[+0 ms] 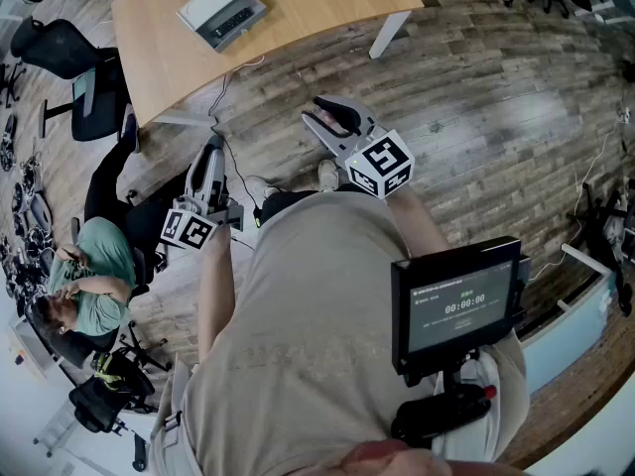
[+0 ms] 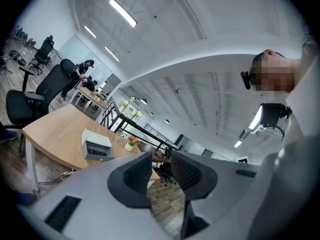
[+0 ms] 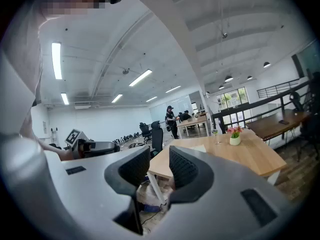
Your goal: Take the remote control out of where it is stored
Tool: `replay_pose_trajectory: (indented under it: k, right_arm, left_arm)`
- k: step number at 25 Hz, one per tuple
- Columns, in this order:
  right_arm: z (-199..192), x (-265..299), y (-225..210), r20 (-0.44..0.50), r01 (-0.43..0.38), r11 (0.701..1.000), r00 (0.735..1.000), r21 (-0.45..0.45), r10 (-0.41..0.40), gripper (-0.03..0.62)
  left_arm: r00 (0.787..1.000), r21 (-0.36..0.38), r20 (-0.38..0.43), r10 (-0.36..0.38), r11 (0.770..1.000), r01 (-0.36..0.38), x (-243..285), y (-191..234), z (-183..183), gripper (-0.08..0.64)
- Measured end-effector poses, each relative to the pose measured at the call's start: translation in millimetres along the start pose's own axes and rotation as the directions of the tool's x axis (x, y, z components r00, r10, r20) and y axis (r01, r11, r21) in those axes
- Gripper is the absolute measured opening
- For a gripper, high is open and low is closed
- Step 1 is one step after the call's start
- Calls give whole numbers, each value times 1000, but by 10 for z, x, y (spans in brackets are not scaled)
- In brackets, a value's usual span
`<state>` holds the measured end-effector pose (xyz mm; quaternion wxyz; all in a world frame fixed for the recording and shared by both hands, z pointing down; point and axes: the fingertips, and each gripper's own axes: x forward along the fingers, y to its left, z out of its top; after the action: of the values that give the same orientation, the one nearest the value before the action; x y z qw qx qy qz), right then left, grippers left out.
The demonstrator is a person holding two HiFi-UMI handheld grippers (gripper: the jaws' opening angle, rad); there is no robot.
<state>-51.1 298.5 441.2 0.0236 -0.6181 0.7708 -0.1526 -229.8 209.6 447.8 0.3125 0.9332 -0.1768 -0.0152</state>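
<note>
Holding nothing, the left tongs (image 2: 161, 160) and the right tongs (image 3: 159, 155) are each drawn in to a narrow slit. Only floor and far furniture show through the gaps. Both are carried near the person's waist, which looks like a resting carry, since nothing is within reach.

- Item: wood floor (image 1: 476, 117). It lies between the person and the goal.
- Item: wooden surface (image 1: 317, 3). It is well apart from both tongs, at 11 o'clock in the head view and 9 o'clock in the left gripper view.
- Item: open grey box (image 1: 203, 0). It stands on that surface and is evidently the storage place.
- Item: remote control (image 1: 230, 20). It is dark, lies inside the box and is untouched.
- Judgement: the task has not begun. An approach to the surface comes first, then wider tongs.
</note>
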Motion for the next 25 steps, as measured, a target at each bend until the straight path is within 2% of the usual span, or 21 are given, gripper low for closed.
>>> replay_pose_trajectory:
  k: [17,23,25]
  right_arm:
    - [-176,-34,14,-29,-16,1000,999,14,17,129]
    - [-94,-77,98,35,-98,988,995,118,95,129]
    - [-81,-75,136,43,-111,987,993,119,106,130]
  left_arm:
    - [1000,8,-10,-7,1000,7,6,-34,-132,101]
    - [1000,5,-12,-22,1000,22,47,-84,-149,101]
    - [1000,4,-15,-23,1000,23,48,-83,-146,101]
